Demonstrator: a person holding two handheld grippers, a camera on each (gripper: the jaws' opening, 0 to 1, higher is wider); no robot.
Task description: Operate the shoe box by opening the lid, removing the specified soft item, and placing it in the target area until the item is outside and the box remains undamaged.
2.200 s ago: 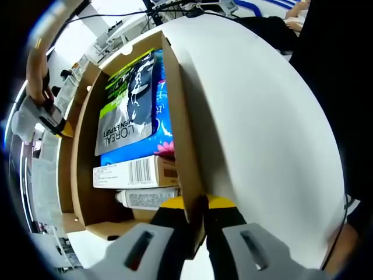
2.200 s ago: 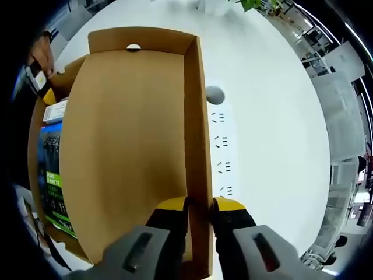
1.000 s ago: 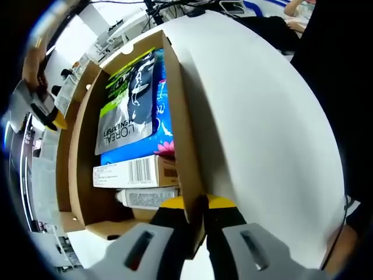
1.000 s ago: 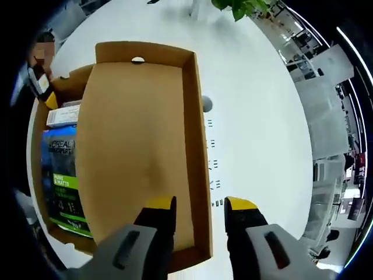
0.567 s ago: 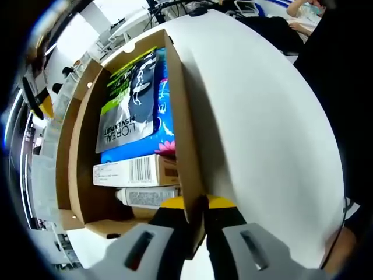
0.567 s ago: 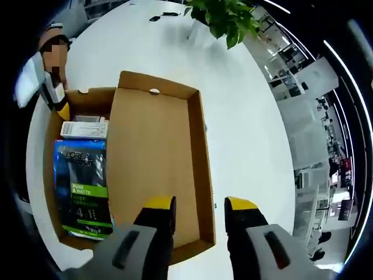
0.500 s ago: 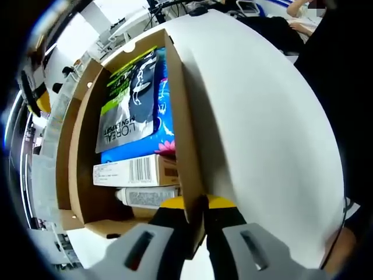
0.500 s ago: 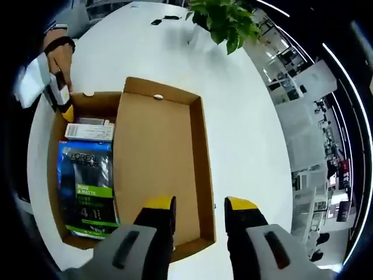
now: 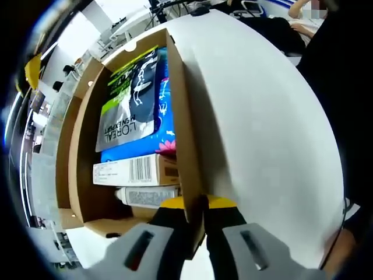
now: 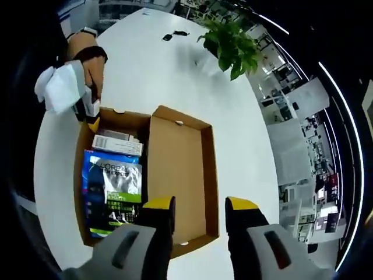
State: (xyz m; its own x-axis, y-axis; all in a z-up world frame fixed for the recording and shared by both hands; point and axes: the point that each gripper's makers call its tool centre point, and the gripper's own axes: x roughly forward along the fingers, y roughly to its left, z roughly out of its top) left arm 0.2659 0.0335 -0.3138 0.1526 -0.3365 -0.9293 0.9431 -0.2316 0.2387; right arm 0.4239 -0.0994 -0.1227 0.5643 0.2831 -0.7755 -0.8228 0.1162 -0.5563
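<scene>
Left gripper view. The left claw (image 9: 197, 204) is clamped on the near end of the right-hand wall of one open box (image 9: 182, 146), one jaw on each face of the cardboard, yellow tips pressed to it. The box runs away from the claw, up the view and slightly left. Inside, counted: one white carton (image 9: 135, 171) with a barcode, lying just ahead and left of the claw; one white tube (image 9: 145, 196) nearer still, touching the carton's near side; one blue pack (image 9: 143, 125) with a pink flower printed at its near corner, beyond the carton; one grey-and-green pouch (image 9: 129, 99) marked L'OREAL lying on top of the blue pack. The white bench (image 9: 262, 134) spreads to the right of the claw.

Right gripper view. The right claw (image 10: 200, 205) stands open, jaws well apart, holding nothing, above the scene. Ahead of it, between and beyond the jaws, lies one lid (image 10: 178, 175), hinged back flat with its bare inside facing up. The box (image 10: 81, 175) adjoins the lid on the left. In it: the pouch (image 10: 122, 184) and the blue pack (image 10: 96, 169) under it, ahead and left of the claw; the carton (image 10: 116, 144) further off. At the box's far left corner the left claw (image 10: 93, 123) grips the wall, held by one hand (image 10: 87, 67). One potted plant (image 10: 230, 41) stands far ahead on the bench (image 10: 175, 76); two small dark items lie beside it, too small to identify.
</scene>
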